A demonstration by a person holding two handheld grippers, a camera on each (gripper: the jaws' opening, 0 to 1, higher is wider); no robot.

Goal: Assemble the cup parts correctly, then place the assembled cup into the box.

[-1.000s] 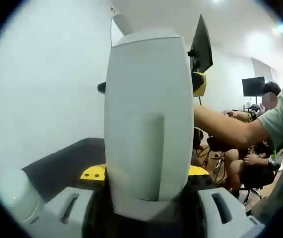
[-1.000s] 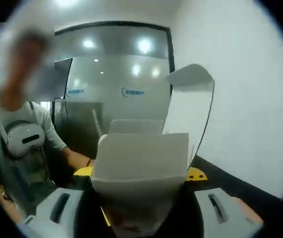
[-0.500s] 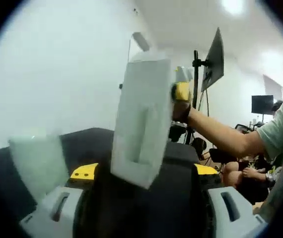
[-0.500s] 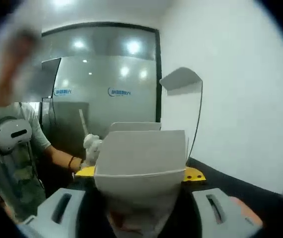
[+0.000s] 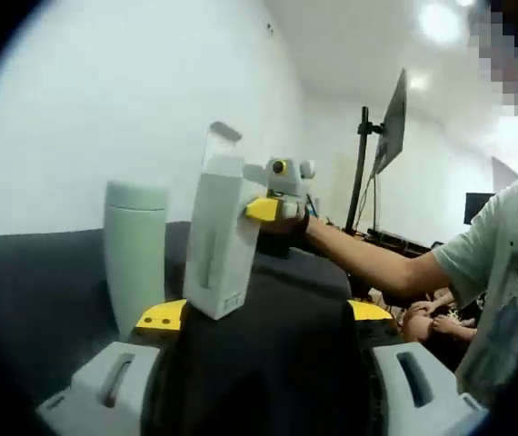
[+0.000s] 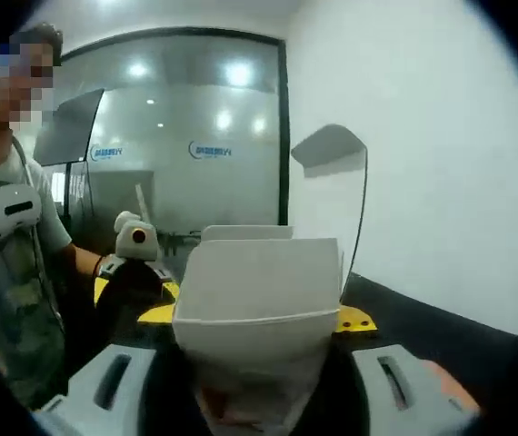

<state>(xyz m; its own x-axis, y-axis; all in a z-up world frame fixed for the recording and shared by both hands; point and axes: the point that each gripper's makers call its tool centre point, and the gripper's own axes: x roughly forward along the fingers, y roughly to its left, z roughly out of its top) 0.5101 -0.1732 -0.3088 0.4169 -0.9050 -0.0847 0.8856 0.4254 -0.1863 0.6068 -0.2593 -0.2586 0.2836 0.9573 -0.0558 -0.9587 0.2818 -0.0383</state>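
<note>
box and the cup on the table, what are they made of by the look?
Box: likely thin white paperboard, matte; flat folded panels, crisp creases and an open top flap. The right tool grips it.

Cup: pale green, smooth satin cylinder with a soft sheen; it could be coated metal or plastic, the look leaves that open. It stands upright on the dark table.

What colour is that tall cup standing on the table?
Pale mint green cup, clearest in the left gripper view.
</note>
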